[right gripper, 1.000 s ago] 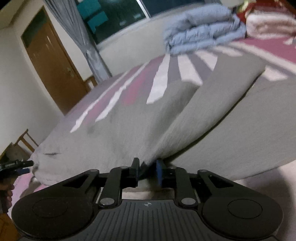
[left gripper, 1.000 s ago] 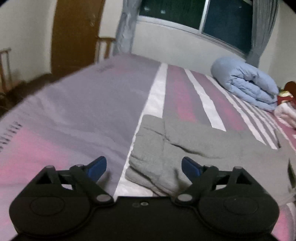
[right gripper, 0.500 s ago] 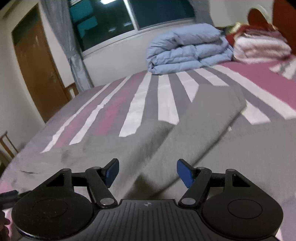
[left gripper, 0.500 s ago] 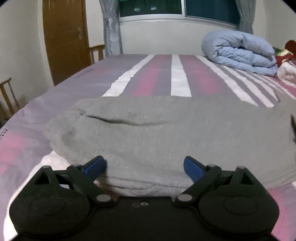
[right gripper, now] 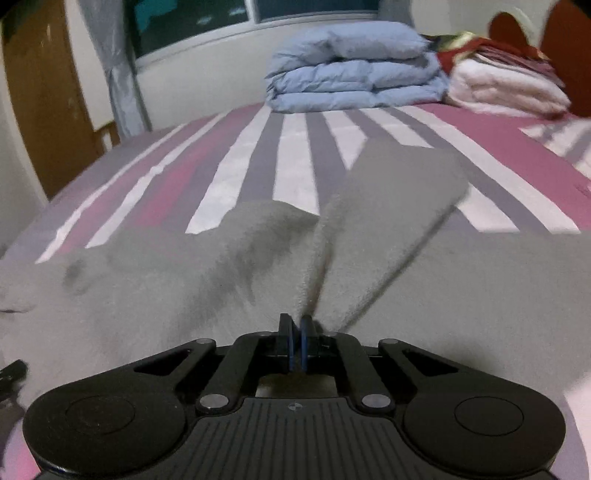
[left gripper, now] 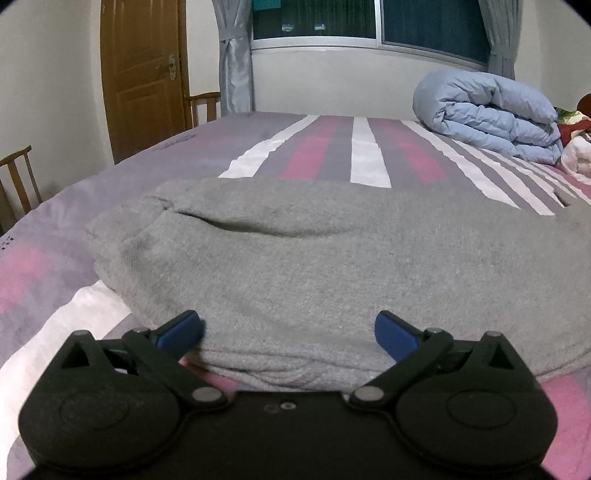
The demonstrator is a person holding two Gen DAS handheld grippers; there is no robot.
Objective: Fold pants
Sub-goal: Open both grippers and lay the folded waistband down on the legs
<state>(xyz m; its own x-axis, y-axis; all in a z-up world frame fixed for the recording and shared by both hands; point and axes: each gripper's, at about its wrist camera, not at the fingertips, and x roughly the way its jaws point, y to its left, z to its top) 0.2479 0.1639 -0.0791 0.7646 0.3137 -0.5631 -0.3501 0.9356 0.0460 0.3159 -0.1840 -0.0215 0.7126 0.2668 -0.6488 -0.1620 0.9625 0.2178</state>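
grey pants (left gripper: 314,258) spread across the striped bedspread (left gripper: 325,151), folded edge nearest the left gripper (left gripper: 288,330), filling the middle of the left wrist view from 9 to 3 o'clock. left gripper spread wide, blue pads at 8 and 4 o'clock on either side of the thick folded hem, not pressing on it; jaws just been opening further. left view now square on to the pants, where a second ago only the cuff end showed at 5 o'clock beside a white stripe

in the right wrist view, same pants (right gripper: 388,229) running from 9 to 3 o'clock, one leg reaching toward 1 o'clock. right gripper (right gripper: 295,339) clamped on a raised ridge of grey cloth at 6 o'clock, pads almost together with fabric pinched between; jaws just been closing, having stood wide apart half a second ago

further out: folded blue duvet (right gripper: 354,70) at 12 o'clock in the right view, pink and white blankets (right gripper: 506,88) at 2 o'clock, wooden door (left gripper: 144,74) at 11 o'clock in the left view, curtained window (left gripper: 369,22) at 12 o'clock
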